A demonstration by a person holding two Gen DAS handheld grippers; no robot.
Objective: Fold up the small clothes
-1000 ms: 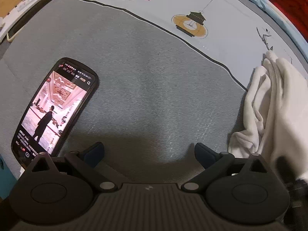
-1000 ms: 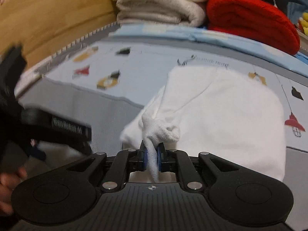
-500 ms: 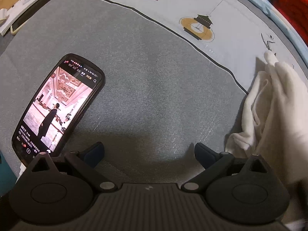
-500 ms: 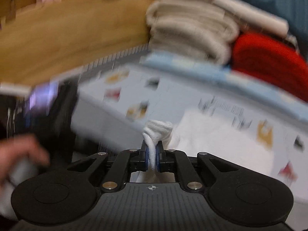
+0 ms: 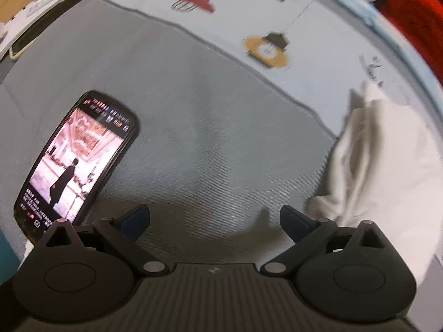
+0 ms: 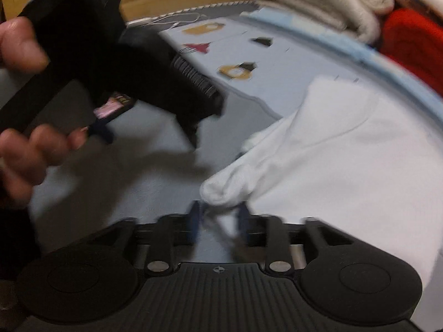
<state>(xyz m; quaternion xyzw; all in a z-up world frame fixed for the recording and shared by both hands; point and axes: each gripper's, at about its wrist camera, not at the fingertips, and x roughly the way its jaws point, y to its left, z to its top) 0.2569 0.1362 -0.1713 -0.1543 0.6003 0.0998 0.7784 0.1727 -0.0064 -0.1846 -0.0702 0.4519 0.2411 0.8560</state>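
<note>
A white garment (image 6: pixel 346 166) lies on the lamp-print bedsheet (image 6: pixel 277 55), with a bunched fold (image 6: pixel 221 191) at its near-left edge. My right gripper (image 6: pixel 218 217) sits right behind that bunch and its jaws are opening. The blue pads stand apart and no longer press the cloth, though blur hides how much fabric lies between them. My left gripper (image 5: pixel 213 215) hangs open over bare grey sheet (image 5: pixel 207 110) with nothing between its fingers. The garment (image 5: pixel 387 166) is just to its right.
A lit phone (image 5: pixel 74 160) lies on the grey sheet left of the left gripper. A person's hand (image 6: pixel 22 144) holds the black left tool at the left of the right wrist view. Folded cream towels (image 6: pixel 318 2) and a red knit (image 6: pixel 415 44) are stacked at the bed's far edge.
The right gripper's jaws, shut on the white bunch before, have parted and the bunch now rests ahead of them. The right view has swung toward the left tool. The left gripper has barely shifted.
</note>
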